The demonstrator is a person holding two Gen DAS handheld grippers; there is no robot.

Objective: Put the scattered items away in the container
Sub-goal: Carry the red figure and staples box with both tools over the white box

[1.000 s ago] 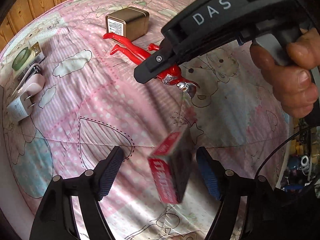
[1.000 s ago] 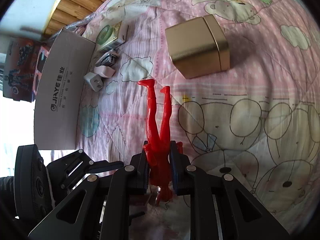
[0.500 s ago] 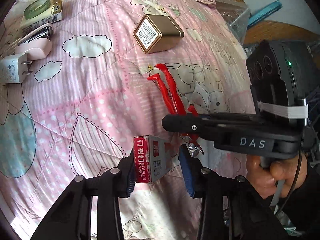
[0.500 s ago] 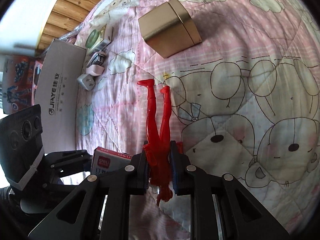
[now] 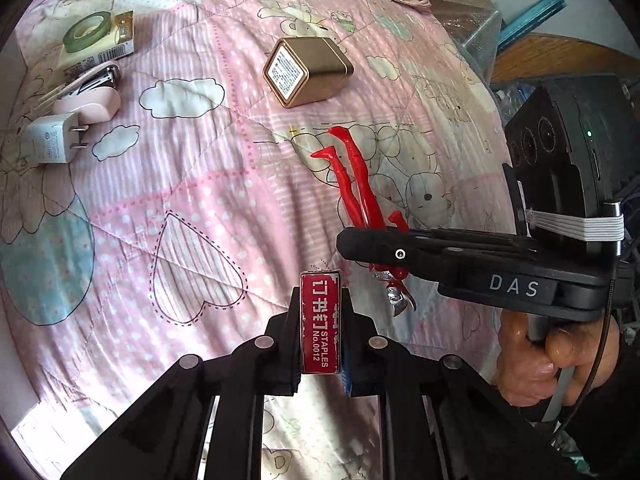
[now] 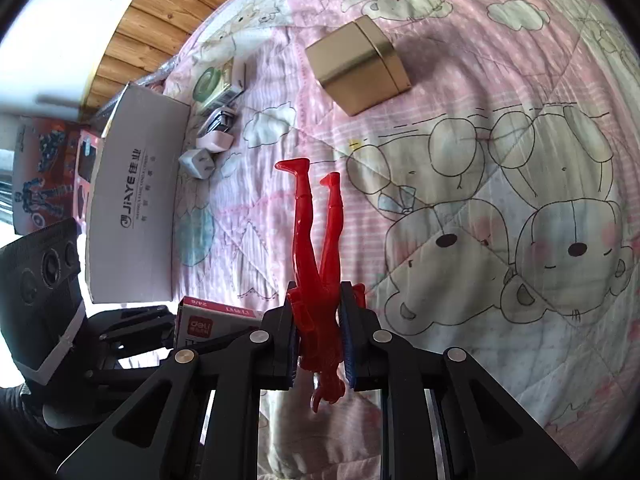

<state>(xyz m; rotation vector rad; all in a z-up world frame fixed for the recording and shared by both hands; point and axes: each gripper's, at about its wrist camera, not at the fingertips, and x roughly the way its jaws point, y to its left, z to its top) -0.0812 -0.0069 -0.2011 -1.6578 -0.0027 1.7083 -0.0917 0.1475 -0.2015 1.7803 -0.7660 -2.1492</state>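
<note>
We have both claws loaded above the bed (image 5: 200, 184). Our left claw (image 5: 320, 344) is closed on the red staple box (image 5: 320, 320), pads pressing its two long sides, the printed face turned toward the camera. Our right claw (image 6: 320, 340) is clamped on the red figure (image 6: 318, 272) at its torso, legs pointing away from us and the head hanging below the pads. The box looks light and stiff, cardboard that should bear a firm squeeze on its flat sides, though a full one may weigh more than it appears. The figure seems to be hard, glossy plastic, light but slippery and thin at the limbs, so the torso is the sound place to hold it. The white cardboard container (image 6: 136, 200) stands at the bed's edge to our left, well apart from both loads. Still lying on the quilt are the gold tin (image 5: 308, 70), the white charger plug (image 5: 50, 144), the pink clipper (image 5: 88, 96) and the green tape roll (image 5: 86, 32).
</note>
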